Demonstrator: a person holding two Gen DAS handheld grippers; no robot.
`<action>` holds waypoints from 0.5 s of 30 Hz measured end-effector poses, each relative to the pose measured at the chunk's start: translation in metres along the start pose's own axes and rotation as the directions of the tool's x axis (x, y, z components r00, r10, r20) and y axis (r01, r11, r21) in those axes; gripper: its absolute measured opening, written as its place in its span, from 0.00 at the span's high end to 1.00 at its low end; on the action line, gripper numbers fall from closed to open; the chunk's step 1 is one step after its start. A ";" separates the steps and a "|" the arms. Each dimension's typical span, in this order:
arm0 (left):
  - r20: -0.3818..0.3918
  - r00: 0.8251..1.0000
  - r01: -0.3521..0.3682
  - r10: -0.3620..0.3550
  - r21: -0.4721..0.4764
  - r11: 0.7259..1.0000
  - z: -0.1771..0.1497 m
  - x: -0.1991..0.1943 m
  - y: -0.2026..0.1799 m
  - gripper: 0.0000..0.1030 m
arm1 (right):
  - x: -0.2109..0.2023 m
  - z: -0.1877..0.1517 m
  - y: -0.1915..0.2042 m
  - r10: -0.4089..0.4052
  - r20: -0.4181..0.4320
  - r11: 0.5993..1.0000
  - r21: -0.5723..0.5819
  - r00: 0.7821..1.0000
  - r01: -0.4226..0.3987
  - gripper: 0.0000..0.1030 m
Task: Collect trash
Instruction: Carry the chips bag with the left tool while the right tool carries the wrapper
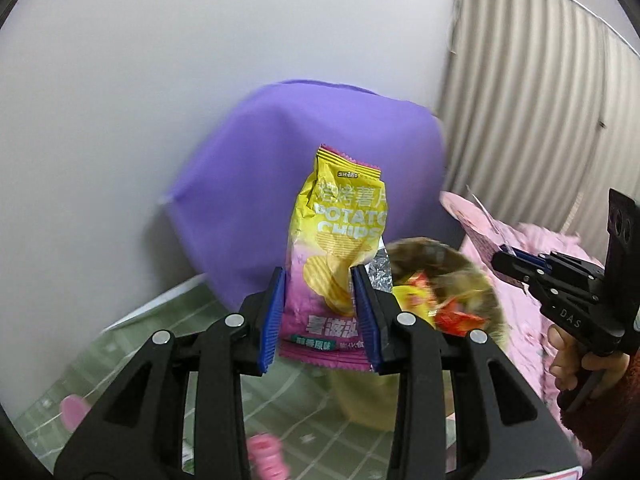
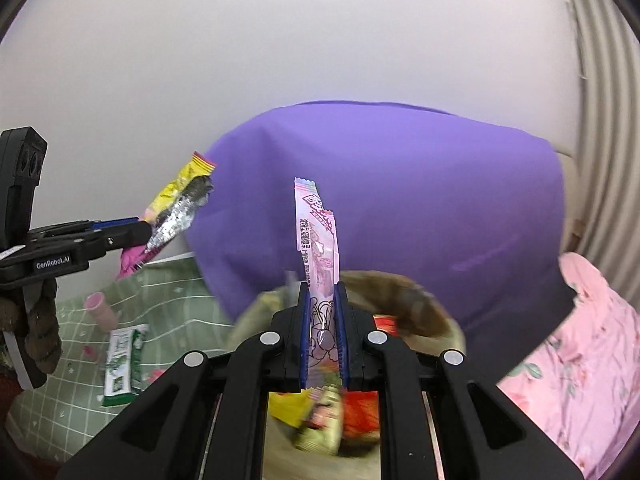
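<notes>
My left gripper (image 1: pixel 319 271) is shut on a yellow and pink potato chips bag (image 1: pixel 340 216), which stands upright between the blue pads. My right gripper (image 2: pixel 322 286) is shut on a long pink snack wrapper (image 2: pixel 316 232) that sticks up from its jaws. Just below and behind both grippers is a tan bin (image 2: pixel 432 312) holding red and yellow wrappers (image 2: pixel 320 412). From the right wrist view, the left gripper (image 2: pixel 140 228) holds the chips bag (image 2: pixel 176 200) at the left. From the left wrist view, the right gripper (image 1: pixel 502 258) and its pink wrapper (image 1: pixel 476 224) are at the right, above the bin (image 1: pixel 448 264).
A purple cloth-covered shape (image 2: pixel 400 200) stands behind the bin against a white wall. On the green checked sheet (image 2: pixel 180 304) lie a green packet (image 2: pixel 122 364) and a pink tube (image 2: pixel 100 308). Pink floral fabric (image 2: pixel 580 360) lies at the right, with a curtain (image 1: pixel 540 100) beyond.
</notes>
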State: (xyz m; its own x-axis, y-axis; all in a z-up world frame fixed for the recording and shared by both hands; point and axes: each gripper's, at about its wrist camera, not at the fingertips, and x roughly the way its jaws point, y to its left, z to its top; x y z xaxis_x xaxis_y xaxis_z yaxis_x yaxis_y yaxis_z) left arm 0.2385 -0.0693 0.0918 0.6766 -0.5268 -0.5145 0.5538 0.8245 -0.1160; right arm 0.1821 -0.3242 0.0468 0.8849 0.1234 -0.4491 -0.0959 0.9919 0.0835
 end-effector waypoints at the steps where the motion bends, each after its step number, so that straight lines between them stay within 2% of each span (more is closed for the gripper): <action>1: -0.006 1.000 0.019 -0.019 0.015 1.000 0.002 0.007 -0.009 0.68 | -0.002 -0.001 -0.007 -0.013 0.000 1.000 0.010 1.000 0.013 0.88; 8: -0.053 0.994 0.097 -0.095 0.043 0.994 0.005 0.041 -0.039 0.68 | -0.013 -0.011 -0.040 -0.065 -0.007 0.995 0.071 0.998 0.066 0.88; 15: -0.154 0.974 0.171 -0.167 0.014 0.985 -0.005 0.078 -0.044 0.68 | 0.002 -0.018 -0.057 -0.048 -0.048 0.994 0.098 0.998 0.052 0.88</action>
State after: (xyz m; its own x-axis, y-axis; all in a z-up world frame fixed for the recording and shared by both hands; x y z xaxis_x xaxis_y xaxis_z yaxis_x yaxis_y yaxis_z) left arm 0.2645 -0.1454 0.0530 0.4920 -0.6188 -0.6123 0.6679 0.7195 -0.1905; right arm 0.1812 -0.3796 0.0256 0.8656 0.0773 -0.4948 -0.0046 0.9892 0.1465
